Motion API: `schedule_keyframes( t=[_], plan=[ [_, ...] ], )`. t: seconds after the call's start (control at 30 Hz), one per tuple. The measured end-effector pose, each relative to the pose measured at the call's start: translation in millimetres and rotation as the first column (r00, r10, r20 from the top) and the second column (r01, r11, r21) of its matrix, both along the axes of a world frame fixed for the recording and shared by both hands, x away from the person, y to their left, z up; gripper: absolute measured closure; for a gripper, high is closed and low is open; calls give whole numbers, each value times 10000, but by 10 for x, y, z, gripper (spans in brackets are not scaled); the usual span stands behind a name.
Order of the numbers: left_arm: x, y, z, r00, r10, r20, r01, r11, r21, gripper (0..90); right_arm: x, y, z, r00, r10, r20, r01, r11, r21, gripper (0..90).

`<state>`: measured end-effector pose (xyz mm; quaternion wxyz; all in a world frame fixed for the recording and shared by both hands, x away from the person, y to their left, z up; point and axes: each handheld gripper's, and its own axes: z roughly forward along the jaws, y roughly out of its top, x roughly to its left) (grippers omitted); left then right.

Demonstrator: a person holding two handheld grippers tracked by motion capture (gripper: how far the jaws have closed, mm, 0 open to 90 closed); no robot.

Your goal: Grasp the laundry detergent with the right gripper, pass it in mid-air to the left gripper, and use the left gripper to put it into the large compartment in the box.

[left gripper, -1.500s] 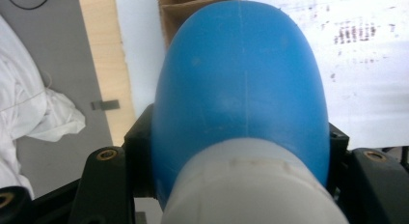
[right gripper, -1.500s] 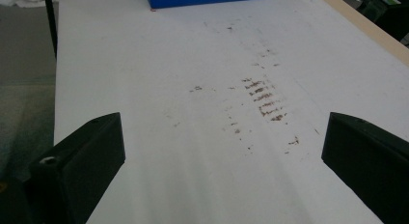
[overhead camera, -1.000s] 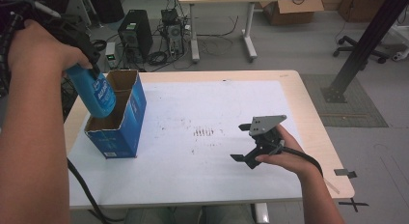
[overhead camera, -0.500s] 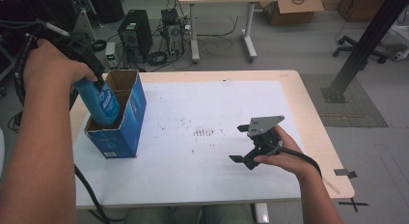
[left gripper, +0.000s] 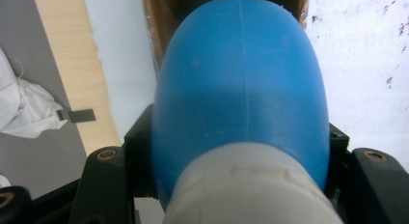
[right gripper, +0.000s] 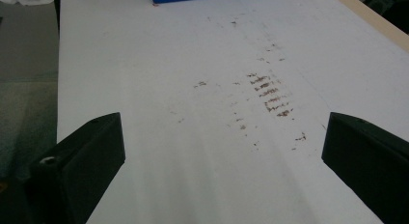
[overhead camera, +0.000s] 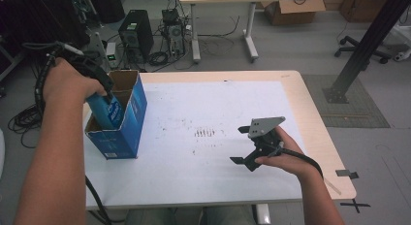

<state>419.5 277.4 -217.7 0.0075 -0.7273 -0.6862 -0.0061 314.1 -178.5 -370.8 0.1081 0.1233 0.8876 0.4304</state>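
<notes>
Blue bottle going into the blue box

The left hand-held gripper [overhead camera: 99,87] clamps a blue bottle [left gripper: 241,89], lower in the box [overhead camera: 118,123] than a second ago; snagging the rim could tip it. The right hand-held gripper [overhead camera: 252,147] rests wide and empty on the surface [overhead camera: 203,104], unmoved.
</notes>
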Motion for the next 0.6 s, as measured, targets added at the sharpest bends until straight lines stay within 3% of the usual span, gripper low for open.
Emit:
schedule_keyframes(
  t=[0.47,0.6],
  plan=[
    [50,1,-347,9996,2,-277,-1,10000,11,386,-16,-24,1,10000,11,-13,-11,10000,0,14],
    [62,2,-432,9999,-45,-150,45,10000,63,386,-23,-35,-8,10000,29,-31,-29,10000,13,14]
  ],
)
